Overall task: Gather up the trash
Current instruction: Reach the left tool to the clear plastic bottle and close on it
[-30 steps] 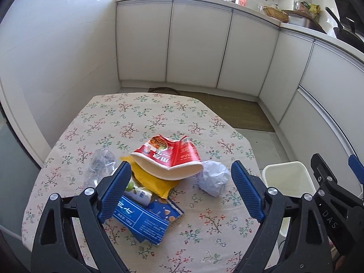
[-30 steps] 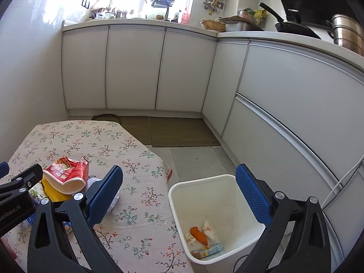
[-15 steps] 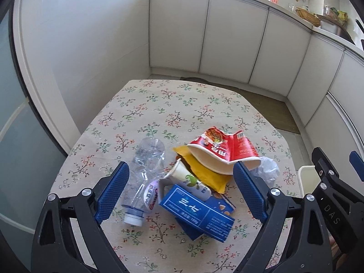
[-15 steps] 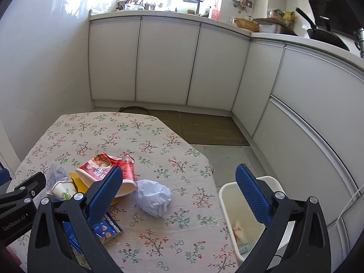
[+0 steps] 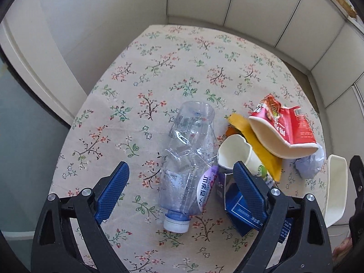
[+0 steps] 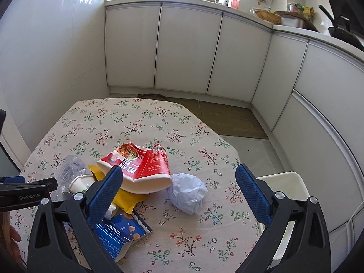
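**Both grippers poised over a heap of table trash, nothing yet picked up**

The trash lies bunched on the near right part of the floral-cloth table [image 6: 127, 122], on the side nearest the white bin [image 6: 289, 179] that stands on the floor just off the table's edge. That grouping likely keeps each carry to the bin short.

The left gripper [image 5: 180, 177] is tipped steeply downward and looks almost straight down on the cloth. Its blue pads are spread wide and hold nothing. Between them lies the crushed clear bottle [image 5: 190, 145], on its side, cap toward the camera and base pointing away; the right-hand pad overlaps the blue carton [image 5: 242, 209] and the white paper cup [image 5: 236, 152]. Judged from this framing, the bottle is the piece being lined up for a grasp.

The right gripper [image 6: 179, 182] is held higher and flatter, facing across the table toward the cabinets [image 6: 186, 52]. Its pads too stand well apart and empty. The crumpled white paper [image 6: 187, 192] sits between them in the view, touching the rim of the flattened red noodle cup [image 6: 141, 166], which rests on a yellow wrapper [image 6: 126, 201]. The left gripper's black body enters this view at the left edge.

The bottle's thin, dented walls will probably give under pressure, so a grip across its middle seems the safer choice. The bin's contents are not visible from here.
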Motion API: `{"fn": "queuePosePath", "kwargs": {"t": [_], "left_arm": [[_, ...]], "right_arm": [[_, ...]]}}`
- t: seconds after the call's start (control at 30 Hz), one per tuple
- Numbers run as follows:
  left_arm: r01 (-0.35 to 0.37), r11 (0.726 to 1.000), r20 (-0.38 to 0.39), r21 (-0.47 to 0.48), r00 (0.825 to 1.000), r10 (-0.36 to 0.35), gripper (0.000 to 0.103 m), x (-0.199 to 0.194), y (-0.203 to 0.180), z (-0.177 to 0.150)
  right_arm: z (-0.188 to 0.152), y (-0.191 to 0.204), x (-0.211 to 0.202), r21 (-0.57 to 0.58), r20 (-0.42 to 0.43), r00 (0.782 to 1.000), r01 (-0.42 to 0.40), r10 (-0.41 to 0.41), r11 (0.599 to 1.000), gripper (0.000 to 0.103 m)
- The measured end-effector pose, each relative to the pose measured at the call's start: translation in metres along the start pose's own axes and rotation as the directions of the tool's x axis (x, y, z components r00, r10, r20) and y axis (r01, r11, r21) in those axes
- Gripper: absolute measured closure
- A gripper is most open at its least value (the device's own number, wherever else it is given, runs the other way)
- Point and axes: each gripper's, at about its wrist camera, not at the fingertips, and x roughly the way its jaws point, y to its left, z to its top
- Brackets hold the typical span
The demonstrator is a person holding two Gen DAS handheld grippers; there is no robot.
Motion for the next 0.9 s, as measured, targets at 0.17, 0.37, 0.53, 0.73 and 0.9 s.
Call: {"fn": "queuePosePath", "kwargs": {"t": [0.17,0.37,0.53,0.73,0.9], "left_arm": [[-0.020,1.000,-0.062,0.009,0.998,0.020,0.014,0.025,0.008,0.016],[0.028,0.998,-0.186,-0.055,0.982,-0.037,0.014,0.064,0.021,0.028],[0.122,0.987,-0.269,-0.106,0.952,-0.147,0.013,0.088,0.020,0.021],[0.193,0.978,-0.220,-0.084,0.953,-0.207,0.060,0.074,0.006,0.020],[0.192,0.980,-0.172,-0.046,0.965,-0.197,0.083,0.052,0.000,0.017]], "right_arm": [[0.004,0.008,0.007,0.006,-0.022,0.999,-0.045,0.046,0.999,0.007],[0.004,0.012,0.017,0.001,-0.061,0.995,-0.084,0.084,0.996,0.007],[0.006,0.010,0.024,0.010,-0.078,0.993,-0.090,0.090,0.996,0.007],[0.007,0.003,0.031,0.045,-0.105,0.989,-0.099,0.103,0.994,0.007],[0.009,0.004,0.043,0.040,-0.153,0.979,-0.129,0.134,0.991,0.007]]}}
